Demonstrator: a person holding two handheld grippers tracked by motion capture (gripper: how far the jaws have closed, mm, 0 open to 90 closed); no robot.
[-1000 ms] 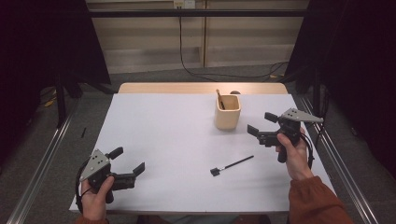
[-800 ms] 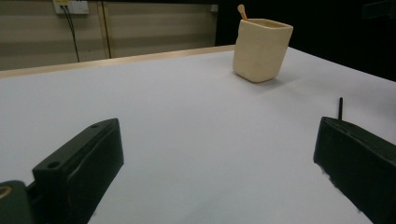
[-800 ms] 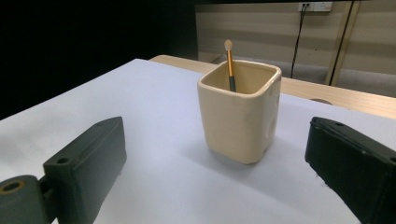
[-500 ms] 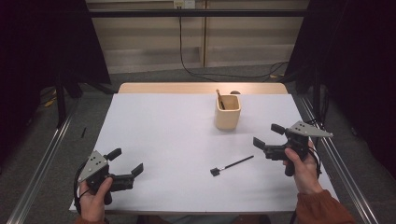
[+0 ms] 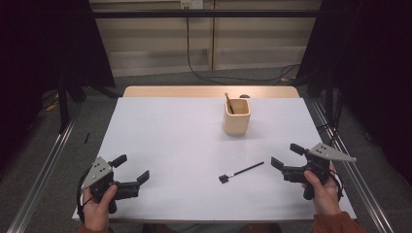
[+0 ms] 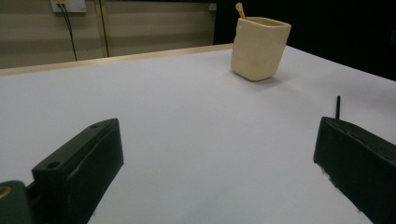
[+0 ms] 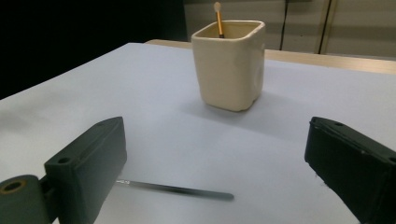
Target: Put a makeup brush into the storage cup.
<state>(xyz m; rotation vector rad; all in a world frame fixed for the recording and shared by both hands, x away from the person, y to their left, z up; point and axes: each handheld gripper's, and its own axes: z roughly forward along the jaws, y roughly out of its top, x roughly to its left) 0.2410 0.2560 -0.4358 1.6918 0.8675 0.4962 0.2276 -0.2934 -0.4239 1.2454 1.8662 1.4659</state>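
A cream square cup [image 5: 237,116] stands right of centre toward the far side of the white table [image 5: 170,141], with a thin gold-handled stick [image 5: 228,102] leaning inside it. A black brush [image 5: 241,172] lies flat nearer the front. My right gripper [image 5: 286,156] is open, just right of the brush's handle end, holding nothing. At the front left corner my left gripper [image 5: 131,168] is open and empty. The left gripper view shows the cup [image 6: 259,49] far ahead between the jaws. In the right gripper view the cup [image 7: 230,65] stands ahead and the brush handle [image 7: 177,189] lies low.
A wooden strip [image 5: 209,91] runs along the table's far edge, with a small dark object [image 5: 244,96] behind the cup. Metal rails [image 5: 43,165] flank the table on the floor. Cables hang against the back wall [image 5: 194,43].
My right gripper has drawn back from beside the cup toward the front right, near the brush's handle end, still open. The left gripper has barely moved.
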